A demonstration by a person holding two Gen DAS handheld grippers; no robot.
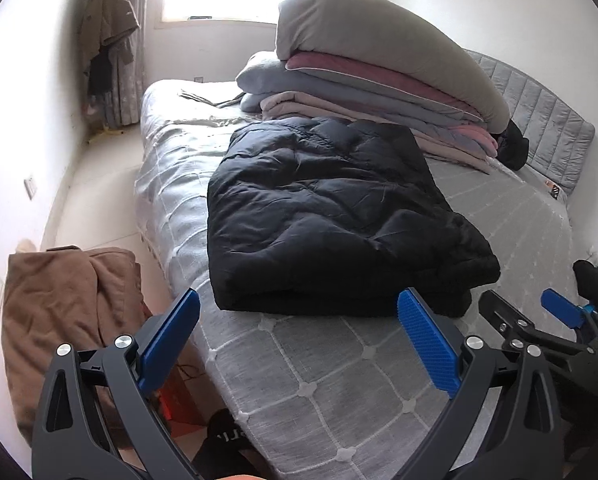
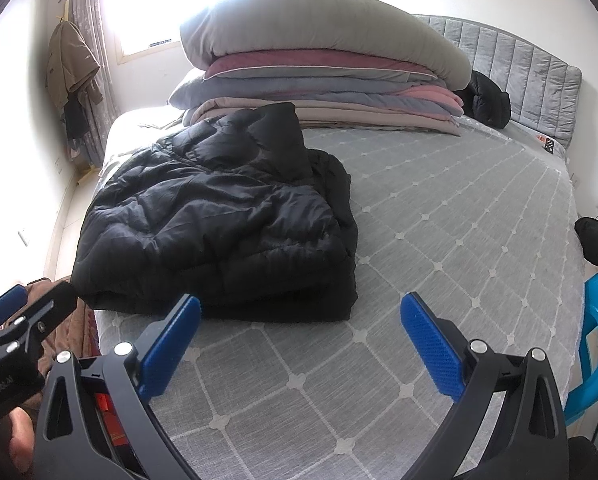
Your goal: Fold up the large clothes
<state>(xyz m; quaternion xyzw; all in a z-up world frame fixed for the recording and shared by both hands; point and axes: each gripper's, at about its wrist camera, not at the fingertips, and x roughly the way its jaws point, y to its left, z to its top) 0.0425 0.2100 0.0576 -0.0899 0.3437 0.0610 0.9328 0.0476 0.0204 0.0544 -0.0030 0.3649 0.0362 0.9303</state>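
Puffiness is your main risk, seen from the left wrist: the black down jacket lies folded into a thick bundle near the foot edge of the bed, toward its left side, and the padding looks springy enough to push the top layer back open if you let it be. Your left gripper is spread wide and holds nothing, short of the jacket's near fold. The brown garment sits off the bed past the left edge (easy to snag if you swing low that way). The right gripper shows at this view's right margin.

From the right wrist, the right gripper is likewise wide and empty, above bare mattress near the foot edge, just right of the jacket. The jacket's right edge bulges unevenly, so pinching only the slick outer shell there could, I judge, drag one layer and skew the stack. The far end sits close to the pile of folded bedding at the head; pushing the bundle forward could jam it against that pile.
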